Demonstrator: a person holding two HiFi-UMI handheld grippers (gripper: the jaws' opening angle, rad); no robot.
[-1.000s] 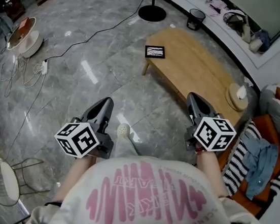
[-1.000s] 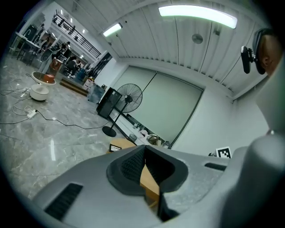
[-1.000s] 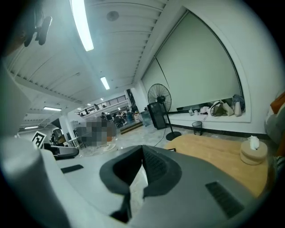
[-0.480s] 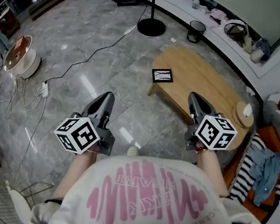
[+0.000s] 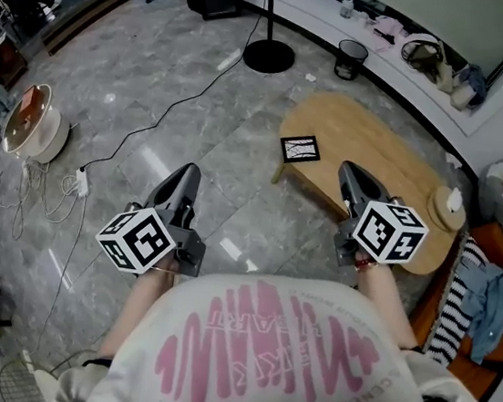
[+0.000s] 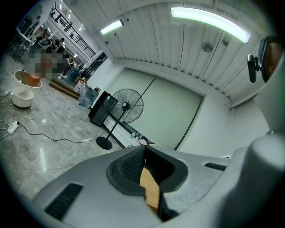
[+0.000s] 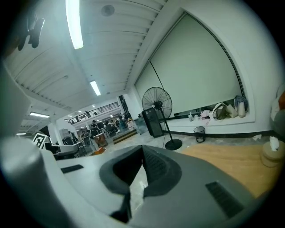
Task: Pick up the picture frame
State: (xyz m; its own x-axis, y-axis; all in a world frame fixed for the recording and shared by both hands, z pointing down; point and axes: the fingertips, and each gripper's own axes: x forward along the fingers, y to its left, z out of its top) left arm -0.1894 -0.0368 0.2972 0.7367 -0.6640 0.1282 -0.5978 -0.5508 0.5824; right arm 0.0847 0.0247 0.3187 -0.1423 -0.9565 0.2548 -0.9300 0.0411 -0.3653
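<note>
Well, both my grippers are empty, each with its jaws closed together. My left gripper hangs left of centre over grey floor. My right gripper shows right of centre, in front of the near edge of the wooden table.

The picture frame lies flat at the table's left end, close to the corner edges. It is up and left of my right gripper and apart from it.

Bare floor lies between my left gripper and the frame. A cable crosses the floor toward the fan base at upper centre, with a bin just right of it. At the right edge, a striped cushion crowds the table's far end.
</note>
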